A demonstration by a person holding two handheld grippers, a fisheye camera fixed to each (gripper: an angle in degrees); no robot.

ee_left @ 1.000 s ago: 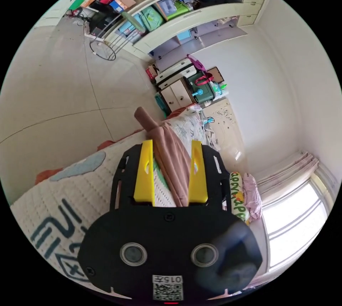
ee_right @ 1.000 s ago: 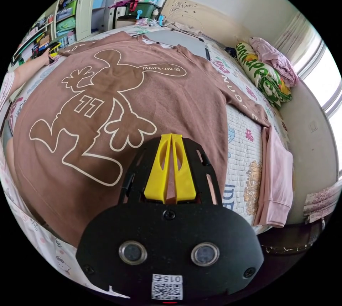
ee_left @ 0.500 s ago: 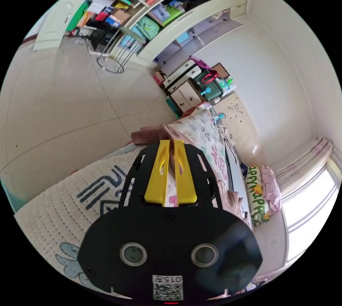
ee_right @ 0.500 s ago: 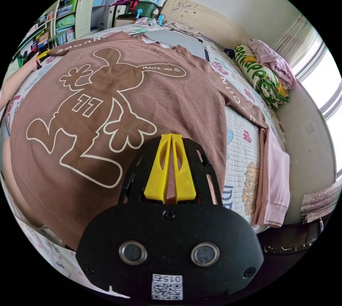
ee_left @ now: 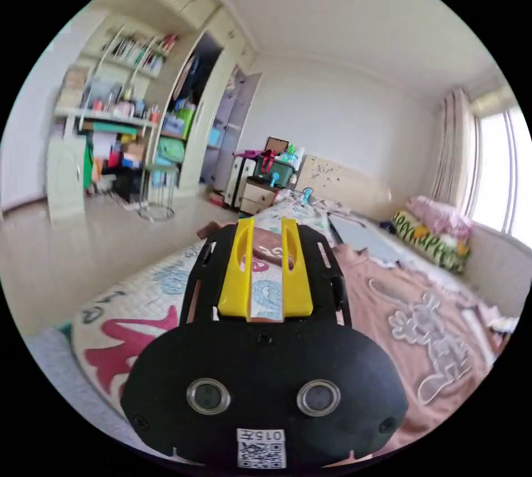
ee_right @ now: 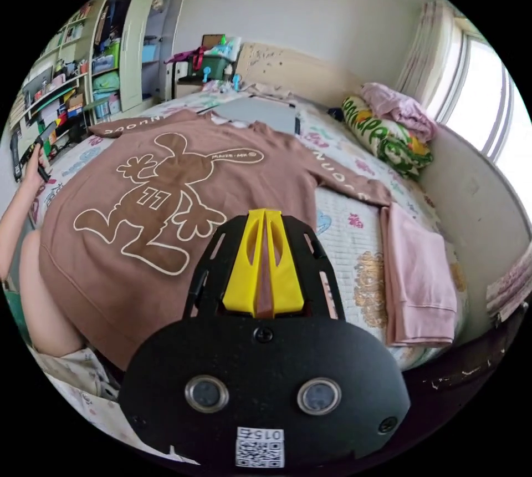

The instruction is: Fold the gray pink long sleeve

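Observation:
The gray pink long sleeve shirt lies spread flat on the bed, a cartoon outline printed on it. My right gripper is shut on its near hem, a strip of fabric pinched between the yellow jaws. My left gripper is open with nothing in it, its jaws over the quilt. The shirt's sleeve end lies just past its tips. The shirt's body stretches to the right. In the right gripper view a hand holds the left gripper at the far left.
A folded pink garment lies on the bed's right side. A green pillow, a pink blanket and a grey flat pad are near the headboard. Shelves stand across the floor. The person's leg is at the bed's edge.
My left gripper shut on the sleeve, then opened and let it go; its view swung upright. My right gripper stayed shut on the hem while its view pulled back slightly.

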